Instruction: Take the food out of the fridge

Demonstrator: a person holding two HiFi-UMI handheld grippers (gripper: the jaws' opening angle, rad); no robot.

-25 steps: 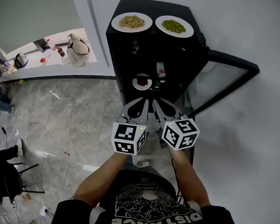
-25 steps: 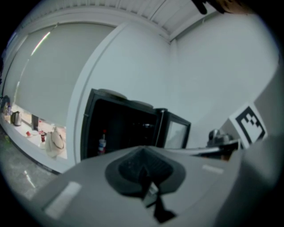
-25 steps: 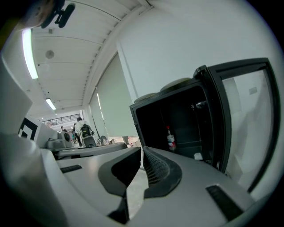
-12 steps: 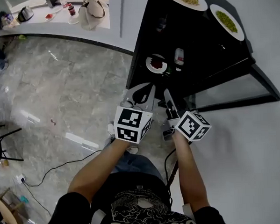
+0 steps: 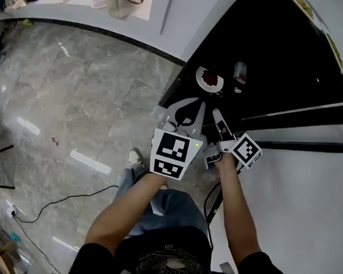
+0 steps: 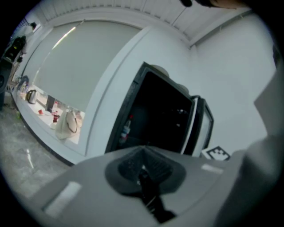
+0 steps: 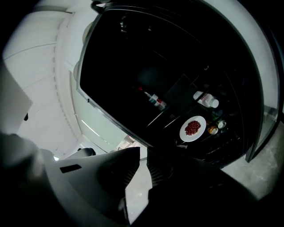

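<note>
Head view: I'm looking steeply down at a black fridge [image 5: 270,48] with its door [image 5: 309,133] swung open, on a grey stone floor [image 5: 72,98].
Food: a white plate of red food [image 5: 210,79] sits on a shelf inside the fridge, with a white bottle [image 5: 240,72] just beside it.
Left claw: the left gripper [image 5: 198,104] is in front of the open fridge, apart from the plate. In the left gripper view its [image 6: 142,153] jaws are pressed together at the tips and hold nothing.
Right claw: the right gripper [image 5: 216,112] is just beside the left one, also short of the shelf. In the right gripper view its [image 7: 143,153] jaws are narrow, with only a thin slit between the pads and nothing in it.
Right gripper view: the plate [image 7: 193,127] lies ahead and to the right of the jaw tips, and the bottle [image 7: 207,100] is above it.
Background: I can see a pale bag [image 6: 71,124] on a counter to the left of the fridge.
</note>
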